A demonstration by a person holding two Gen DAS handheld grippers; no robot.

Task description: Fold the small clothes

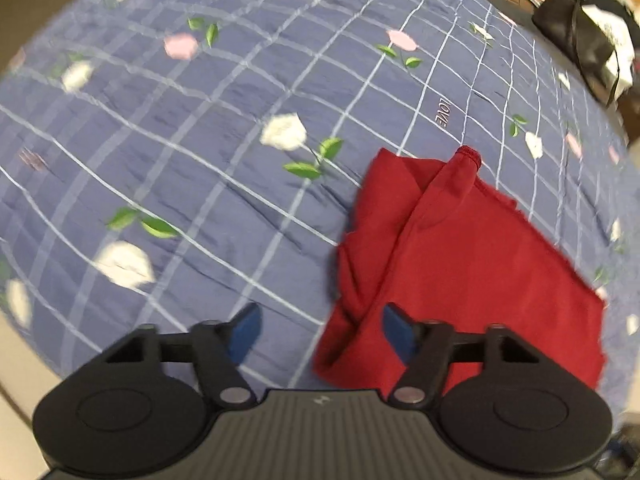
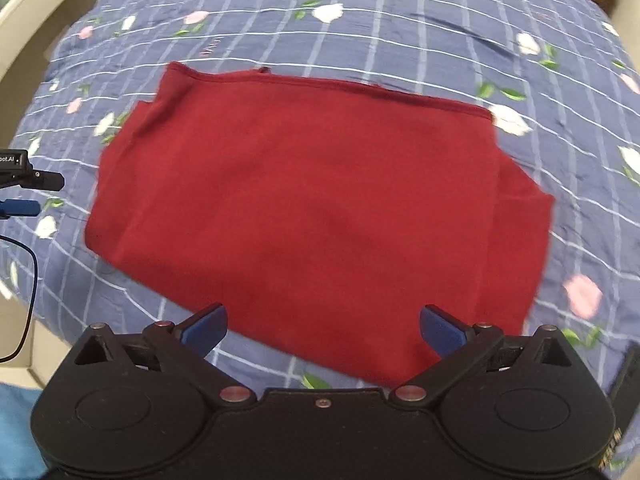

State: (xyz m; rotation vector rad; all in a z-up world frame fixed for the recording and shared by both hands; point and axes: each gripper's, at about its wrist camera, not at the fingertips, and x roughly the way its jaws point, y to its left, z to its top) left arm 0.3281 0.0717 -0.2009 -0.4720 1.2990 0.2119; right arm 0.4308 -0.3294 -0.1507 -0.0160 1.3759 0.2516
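Nearest in the right wrist view is the right claw (image 2: 323,328), its blue-tipped fingers (image 2: 206,326) spread wide and holding nothing, hovering over the near hem of a red garment (image 2: 312,208). That garment lies folded into a rough rectangle on a bed covered by a blue checked sheet (image 2: 400,32) printed with white and pink flowers and green leaves. The stitched edge of the red cloth runs along its far side from about 11 o'clock to 2 o'clock, and an underlayer of cloth sticks out past the main fold at 3 o'clock. At 9 o'clock, at the frame's edge, the tip of the other tool pokes in, well apart from the cloth, with a black cable hanging below it. In the left wrist view the left claw (image 1: 322,332) is likewise spread and empty; its left finger (image 1: 244,334) is over bare sheet (image 1: 180,160), while its right finger overlaps the near corner of the red garment (image 1: 472,264), though whether it touches I cannot tell. From here the cloth stretches away toward 1 o'clock, with a folded sleeve-like strip lying along its top and ending in a hemmed cuff. Farther off, at 1 o'clock beyond the bed's edge, sits a dark bag (image 1: 580,36) with something white in it.
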